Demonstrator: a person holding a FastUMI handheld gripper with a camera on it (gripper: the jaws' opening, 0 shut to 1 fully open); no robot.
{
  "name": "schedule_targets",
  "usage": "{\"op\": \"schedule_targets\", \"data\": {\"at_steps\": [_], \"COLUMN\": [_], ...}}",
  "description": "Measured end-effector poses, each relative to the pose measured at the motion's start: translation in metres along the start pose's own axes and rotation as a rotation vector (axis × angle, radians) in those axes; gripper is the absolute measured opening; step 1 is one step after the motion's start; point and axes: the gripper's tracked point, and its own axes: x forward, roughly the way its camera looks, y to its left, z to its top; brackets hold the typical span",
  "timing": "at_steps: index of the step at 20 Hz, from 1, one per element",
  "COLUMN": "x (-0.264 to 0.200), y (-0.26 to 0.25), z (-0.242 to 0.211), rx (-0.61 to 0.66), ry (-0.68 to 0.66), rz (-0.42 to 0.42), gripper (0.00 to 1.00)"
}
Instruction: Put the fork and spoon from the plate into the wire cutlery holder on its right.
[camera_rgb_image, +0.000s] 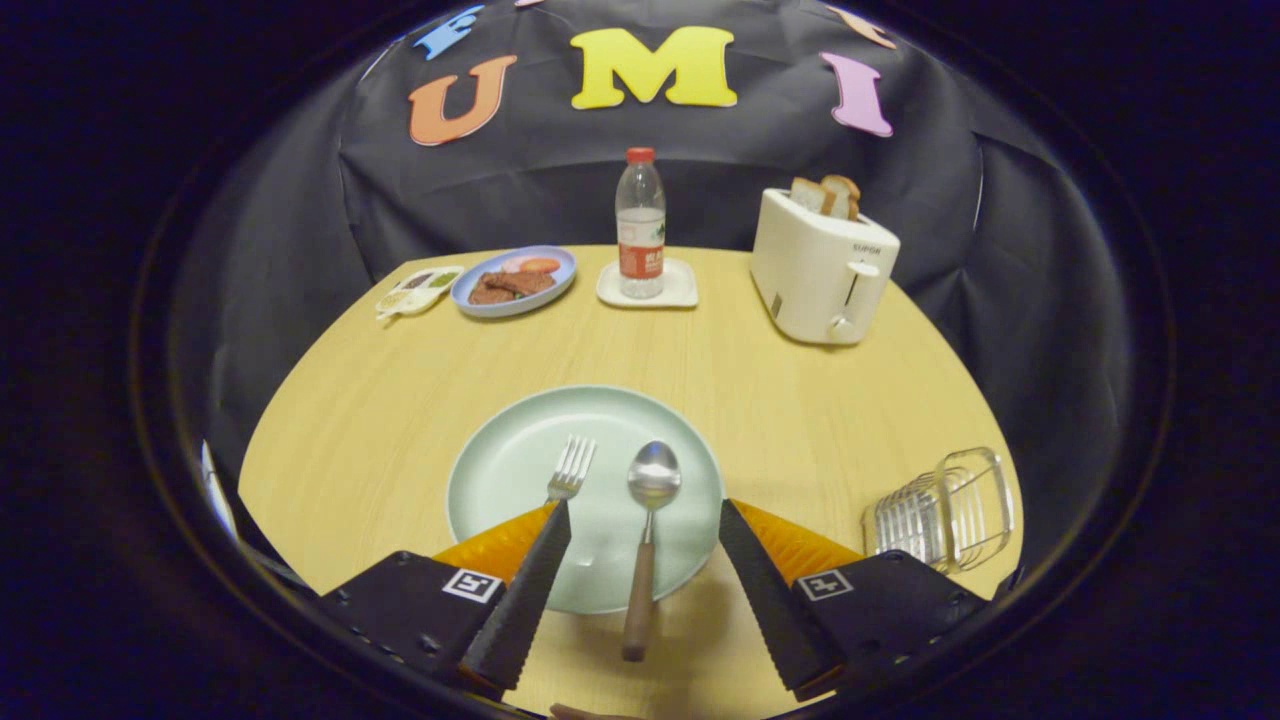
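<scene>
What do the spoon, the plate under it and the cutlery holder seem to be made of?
Spoon: shiny metal bowl with glints, and a brown handle that looks like wood. Plate: pale green, smooth, probably glazed ceramic or melamine. Cutlery holder: thin bright metal wire. The gripper is open around the spoon.

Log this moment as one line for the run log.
gripper open over plate | spoon between fingers | fork on plate | holder right
</scene>
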Motion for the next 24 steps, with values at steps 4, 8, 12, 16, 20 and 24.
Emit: {"op": "schedule_targets", "data": {"at_steps": [4, 8, 12, 16, 20, 24], "x": [0.016, 0.028, 0.027, 0.027, 0.027, 0.019], "y": [0.000, -0.007, -0.003, 0.006, -0.002, -0.003], "z": [-0.012, -0.021, -0.026, -0.033, -0.035, -0.035], "rx": [-0.006, 0.018, 0.067, 0.081, 0.110, 0.135], "ry": [0.062, 0.121, 0.160, 0.168, 0.176, 0.191], "rz": [0.006, -0.036, -0.037, -0.026, -0.088, -0.089], "gripper": [0.87, 0.63, 0.40, 0.40, 0.12, 0.07]}}
